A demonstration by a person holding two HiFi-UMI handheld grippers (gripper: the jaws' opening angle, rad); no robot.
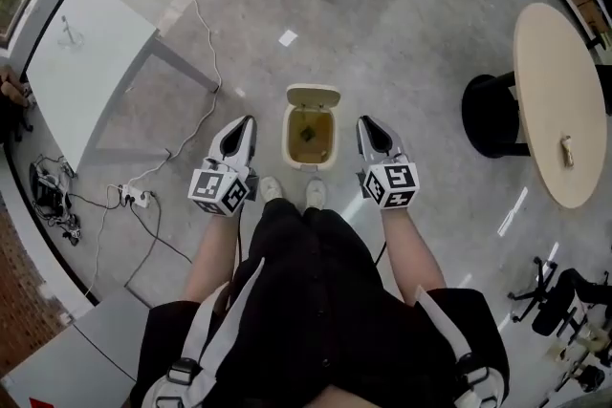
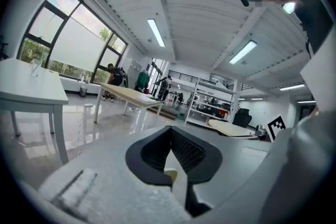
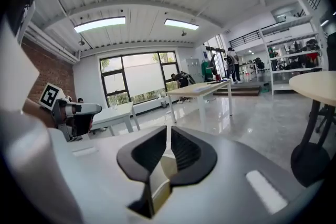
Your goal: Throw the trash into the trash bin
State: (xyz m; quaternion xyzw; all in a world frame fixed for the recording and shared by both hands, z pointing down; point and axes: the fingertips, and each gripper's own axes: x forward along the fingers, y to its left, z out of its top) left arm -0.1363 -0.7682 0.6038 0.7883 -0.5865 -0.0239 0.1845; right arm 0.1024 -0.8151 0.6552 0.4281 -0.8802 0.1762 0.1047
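You wear black short-sleeved clothing (image 1: 320, 301), with pale grey straps (image 1: 204, 325) running from each shoulder to dark buckles, and white shoes (image 1: 271, 189). Your left tongs (image 1: 251, 121) and right tongs (image 1: 362, 122) have light grey shells with black ribbed pads (image 2: 186, 152) inside. Each carries a white cube (image 1: 219, 190) printed with black square markers.

Glossy grey floor (image 1: 411, 24), white table (image 1: 86, 62), round beige table (image 1: 559, 100), large windows (image 3: 139, 78), strip lights (image 2: 157, 32)
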